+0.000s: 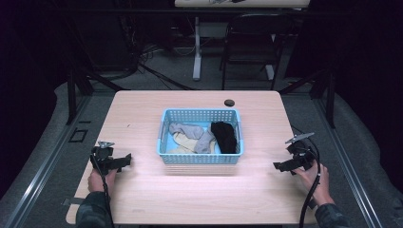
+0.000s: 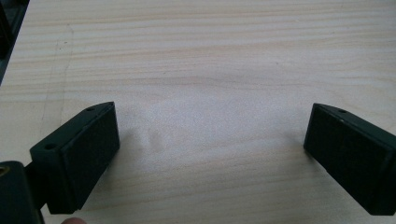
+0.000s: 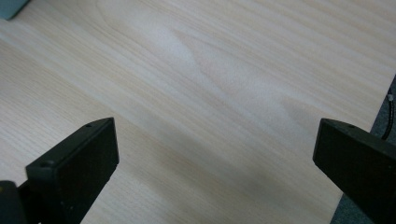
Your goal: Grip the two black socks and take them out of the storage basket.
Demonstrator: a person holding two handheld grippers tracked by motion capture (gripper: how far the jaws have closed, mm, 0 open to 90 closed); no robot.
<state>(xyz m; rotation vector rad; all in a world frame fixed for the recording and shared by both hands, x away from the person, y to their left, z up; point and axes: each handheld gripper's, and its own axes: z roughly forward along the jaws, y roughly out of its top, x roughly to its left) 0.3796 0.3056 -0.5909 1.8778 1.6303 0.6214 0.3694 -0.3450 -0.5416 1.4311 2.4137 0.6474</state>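
A light blue plastic basket sits at the middle of the wooden table. Inside it lie grey socks, a cream sock and a black sock. My left gripper rests low over the table to the left of the basket, held by a hand, open with bare wood between its jaws. My right gripper rests to the right of the basket near the table's right edge, also open over bare wood.
A small dark round object lies on the table behind the basket. A black chair and a white table leg stand beyond the far edge. Black frame struts flank the table on both sides.
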